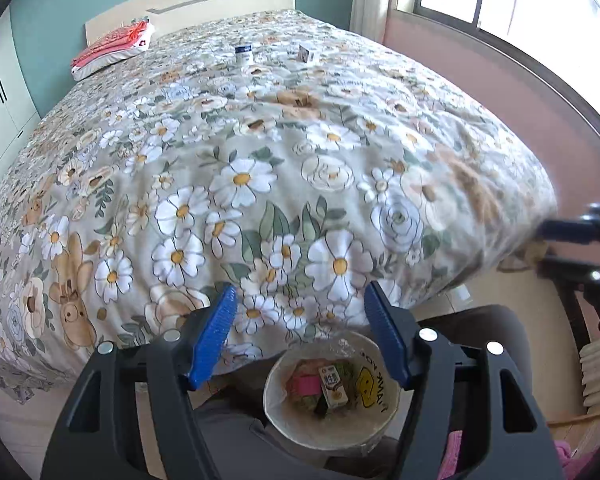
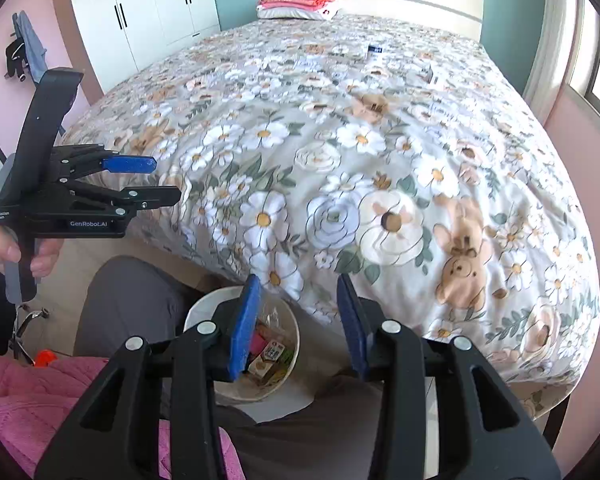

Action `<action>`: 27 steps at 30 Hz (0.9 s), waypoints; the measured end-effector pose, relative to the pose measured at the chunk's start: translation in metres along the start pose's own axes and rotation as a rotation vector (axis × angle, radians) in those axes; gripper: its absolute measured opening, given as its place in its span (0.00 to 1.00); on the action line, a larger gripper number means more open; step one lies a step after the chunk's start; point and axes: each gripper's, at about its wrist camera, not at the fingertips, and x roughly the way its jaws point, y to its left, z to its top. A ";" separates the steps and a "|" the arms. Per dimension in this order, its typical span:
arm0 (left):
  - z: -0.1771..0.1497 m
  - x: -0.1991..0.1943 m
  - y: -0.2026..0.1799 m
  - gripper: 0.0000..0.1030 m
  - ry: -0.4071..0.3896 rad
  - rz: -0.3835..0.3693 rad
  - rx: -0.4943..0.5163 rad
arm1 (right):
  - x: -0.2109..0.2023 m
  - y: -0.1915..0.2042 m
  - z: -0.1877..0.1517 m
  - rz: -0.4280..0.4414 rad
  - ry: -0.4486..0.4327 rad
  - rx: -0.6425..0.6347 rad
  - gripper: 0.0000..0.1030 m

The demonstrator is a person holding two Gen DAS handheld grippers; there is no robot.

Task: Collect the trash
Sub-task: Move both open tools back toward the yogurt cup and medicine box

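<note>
Several wrappers, small carton (image 1: 333, 386) fill round white bin (image 1: 380, 426).

A bin (image 1: 374, 420) holding a carton (image 1: 334, 386) stands on the floor at the bed's (image 1: 260, 140) foot edge; a can (image 1: 243, 54) and small box (image 1: 305, 53) lie near the headboard (image 1: 220, 0), pillows (image 1: 112, 50) at its corner.

Left gripper (image 2: 162, 180): black plastic frame, blue ribbed finger pads (image 2: 130, 164), silver screws, white "GenRobot.AI" and "Data Acquisition System" lettering. Right gripper (image 2: 298, 326): identical black frame and blue pads. Bare-skinned hand (image 2: 18, 250); grey trousers (image 2: 128, 304); pink knit garment (image 2: 28, 396).
</note>
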 end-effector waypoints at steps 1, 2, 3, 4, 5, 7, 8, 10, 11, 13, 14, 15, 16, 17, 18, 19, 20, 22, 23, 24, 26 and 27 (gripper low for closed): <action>0.010 -0.005 0.001 0.69 -0.020 0.004 -0.005 | -0.006 -0.005 0.008 -0.010 -0.021 0.000 0.40; 0.022 -0.008 0.005 0.70 -0.041 0.007 -0.011 | -0.009 -0.007 0.019 -0.020 -0.043 0.002 0.42; 0.033 -0.011 0.006 0.71 -0.062 0.009 -0.015 | -0.014 -0.012 0.028 -0.024 -0.067 0.003 0.43; 0.045 -0.013 0.007 0.72 -0.080 0.015 -0.020 | -0.017 -0.017 0.037 -0.032 -0.088 0.002 0.47; 0.055 -0.014 0.010 0.72 -0.100 0.021 -0.029 | -0.018 -0.023 0.046 -0.052 -0.110 0.004 0.52; 0.078 -0.013 0.015 0.75 -0.128 0.031 -0.045 | -0.019 -0.035 0.066 -0.087 -0.148 0.002 0.58; 0.089 -0.011 0.019 0.76 -0.138 0.034 -0.054 | -0.021 -0.042 0.075 -0.102 -0.164 0.005 0.61; 0.112 -0.005 0.023 0.78 -0.151 0.049 -0.059 | -0.016 -0.054 0.094 -0.114 -0.184 0.012 0.62; 0.122 -0.002 0.024 0.79 -0.159 0.060 -0.058 | -0.013 -0.061 0.104 -0.117 -0.194 0.013 0.63; 0.143 0.008 0.028 0.83 -0.172 0.082 -0.057 | -0.006 -0.072 0.123 -0.140 -0.215 0.016 0.65; 0.153 0.013 0.029 0.83 -0.178 0.091 -0.058 | -0.003 -0.078 0.133 -0.149 -0.229 0.020 0.67; 0.163 0.019 0.032 0.84 -0.178 0.095 -0.058 | 0.002 -0.085 0.142 -0.149 -0.237 0.022 0.68; 0.173 0.025 0.033 0.84 -0.174 0.097 -0.063 | 0.006 -0.091 0.151 -0.149 -0.242 0.025 0.68; 0.182 0.032 0.036 0.84 -0.171 0.090 -0.070 | 0.011 -0.098 0.160 -0.151 -0.247 0.029 0.69; 0.191 0.040 0.039 0.85 -0.167 0.079 -0.073 | 0.017 -0.104 0.169 -0.155 -0.250 0.033 0.70; 0.200 0.048 0.041 0.87 -0.160 0.070 -0.075 | 0.023 -0.110 0.177 -0.162 -0.254 0.037 0.71; 0.209 0.056 0.043 0.88 -0.159 0.058 -0.075 | 0.030 -0.117 0.185 -0.169 -0.263 0.038 0.75; 0.224 0.073 0.047 0.89 -0.166 0.057 -0.066 | 0.047 -0.129 0.200 -0.194 -0.279 0.038 0.78; 0.232 0.082 0.049 0.89 -0.166 0.069 -0.061 | 0.056 -0.135 0.209 -0.201 -0.279 0.037 0.78; 0.240 0.092 0.051 0.89 -0.164 0.075 -0.058 | 0.066 -0.142 0.217 -0.202 -0.275 0.038 0.78; 0.255 0.114 0.058 0.89 -0.155 0.069 -0.060 | 0.088 -0.156 0.233 -0.204 -0.267 0.049 0.78; 0.263 0.125 0.062 0.89 -0.147 0.065 -0.066 | 0.100 -0.163 0.241 -0.206 -0.265 0.053 0.78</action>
